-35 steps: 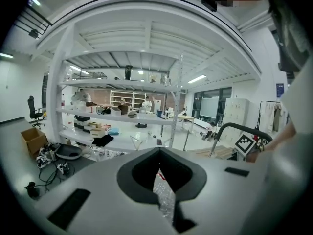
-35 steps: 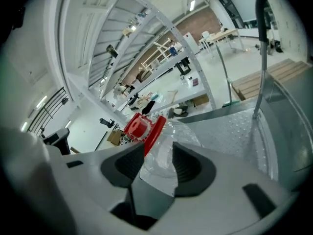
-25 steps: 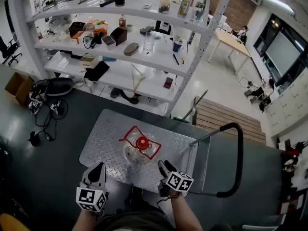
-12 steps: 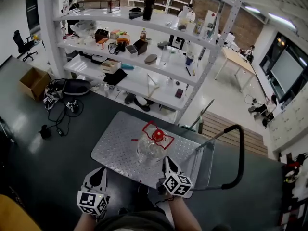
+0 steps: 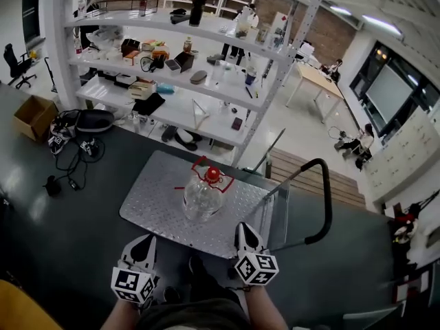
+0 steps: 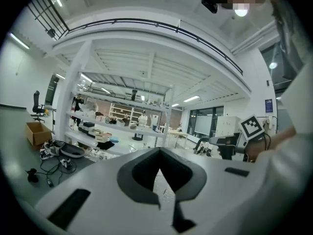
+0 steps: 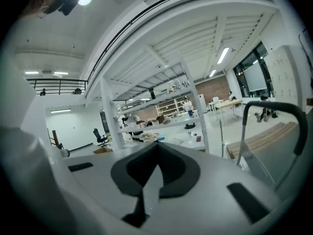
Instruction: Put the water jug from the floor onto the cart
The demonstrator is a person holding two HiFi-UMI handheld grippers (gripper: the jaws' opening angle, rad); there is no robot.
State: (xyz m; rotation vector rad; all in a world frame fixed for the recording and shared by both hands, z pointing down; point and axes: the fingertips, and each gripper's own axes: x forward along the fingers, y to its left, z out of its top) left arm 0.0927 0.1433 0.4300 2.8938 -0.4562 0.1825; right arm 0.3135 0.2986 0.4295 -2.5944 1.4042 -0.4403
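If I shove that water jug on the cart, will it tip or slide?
Probably slides rather than tips: the water jug stands upright and broad on the cart, whose metal deck looks textured. Clear plastic, likely heavy if full; fill level unclear. Its red handle looks thin and may flex.

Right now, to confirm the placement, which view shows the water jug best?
The head view: the water jug stands upright on the cart, whole and unobstructed. Neither gripper view shows it; the right gripper view catches only the cart's handle.
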